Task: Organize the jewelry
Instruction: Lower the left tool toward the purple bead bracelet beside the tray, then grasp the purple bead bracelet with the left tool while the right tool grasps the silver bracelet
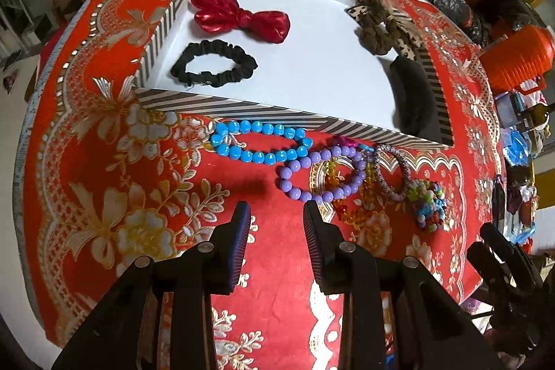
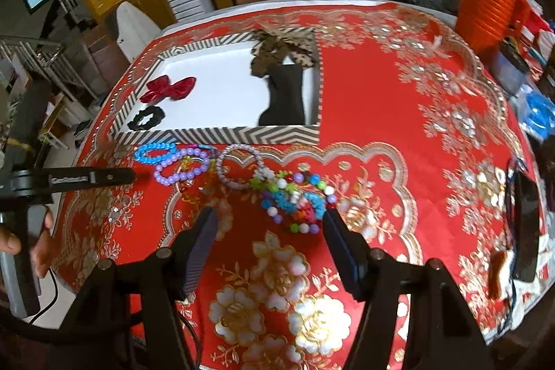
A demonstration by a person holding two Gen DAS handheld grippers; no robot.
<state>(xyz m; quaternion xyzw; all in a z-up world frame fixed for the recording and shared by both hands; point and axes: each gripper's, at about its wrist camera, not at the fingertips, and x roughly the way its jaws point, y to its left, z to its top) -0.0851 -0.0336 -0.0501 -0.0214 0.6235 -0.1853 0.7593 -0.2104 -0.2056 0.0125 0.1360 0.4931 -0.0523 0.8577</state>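
1. One striped box (image 1: pixel 242 108) lies open on the red tablecloth (image 1: pixel 270 266), apparently for collecting pieces; bow and scrunchies already inside.
2. Bead bracelets (image 1: pixel 260 141) line its near wall, still outside.
3. Left gripper (image 1: pixel 276 214) and right gripper (image 2: pixel 270 224) hang above them, fingers apart, holding nothing.

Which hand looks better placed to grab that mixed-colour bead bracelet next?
Right, probably. Its open fingers already straddle the multicoloured bead bracelet, with nothing held. The left gripper, also open, faces the purple bead bracelet instead, with the multicoloured one off to its side.
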